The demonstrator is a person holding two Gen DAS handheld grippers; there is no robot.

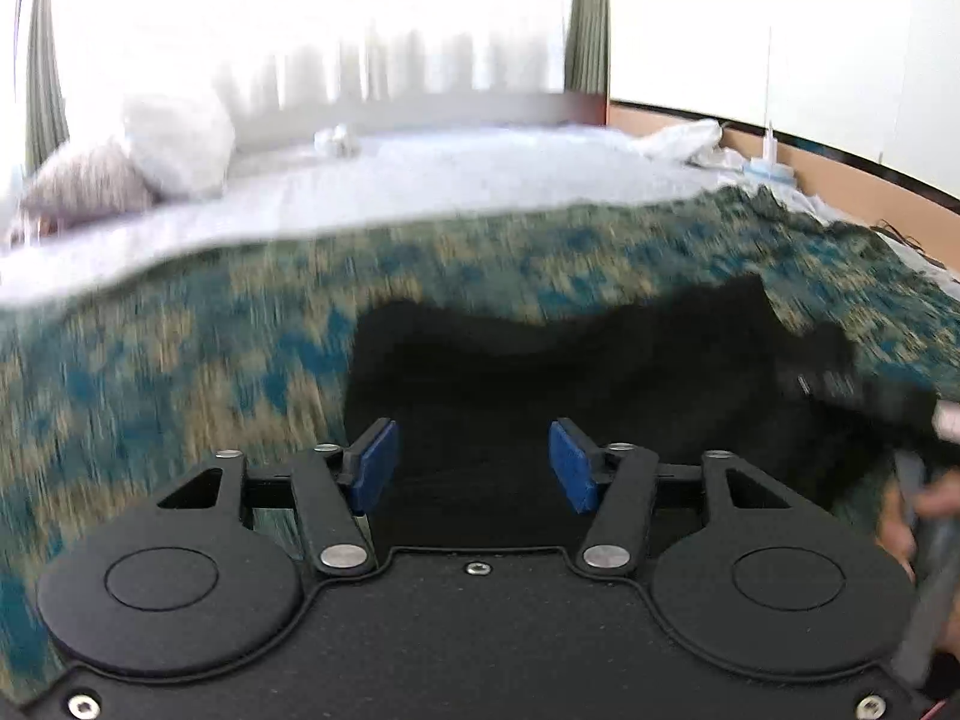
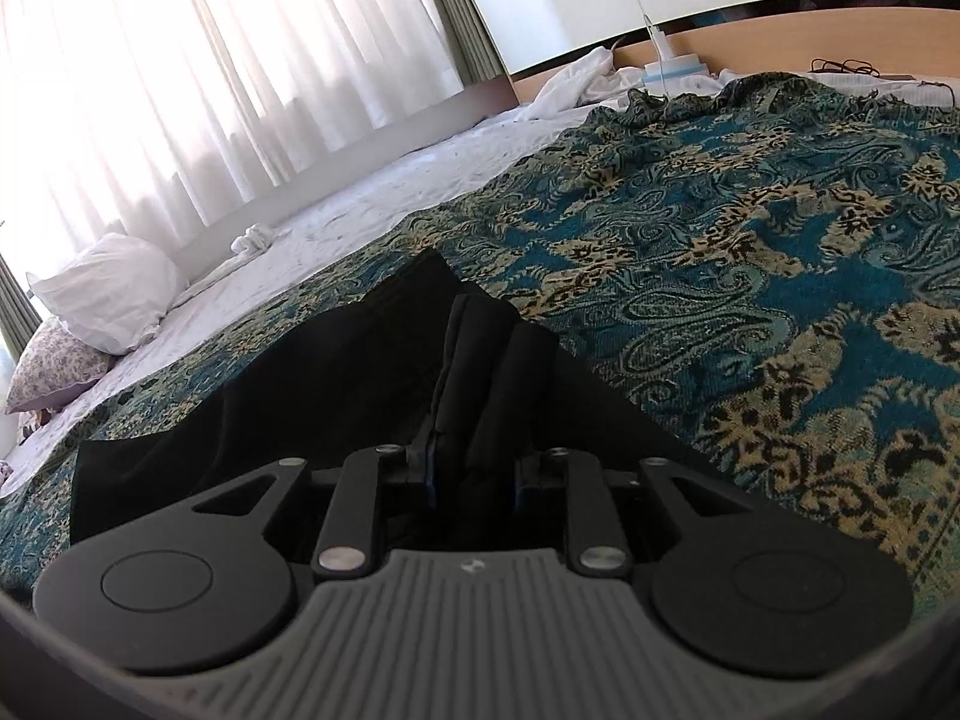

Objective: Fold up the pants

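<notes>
Open bedspread right of the pants; clutter only at the far edges.

The patterned blanket (image 2: 750, 252) lies flat and bare to the right of the black pants (image 2: 336, 372), giving wide free passage there. Beyond it the white sheet (image 2: 384, 192) is open up to the curtain. Obstacles sit at the margins: two pillows (image 2: 108, 294) far left, a small white bundle (image 2: 252, 240) on the sheet, crumpled white cloth (image 2: 576, 84) and a cable (image 2: 840, 67) by the headboard.
</notes>
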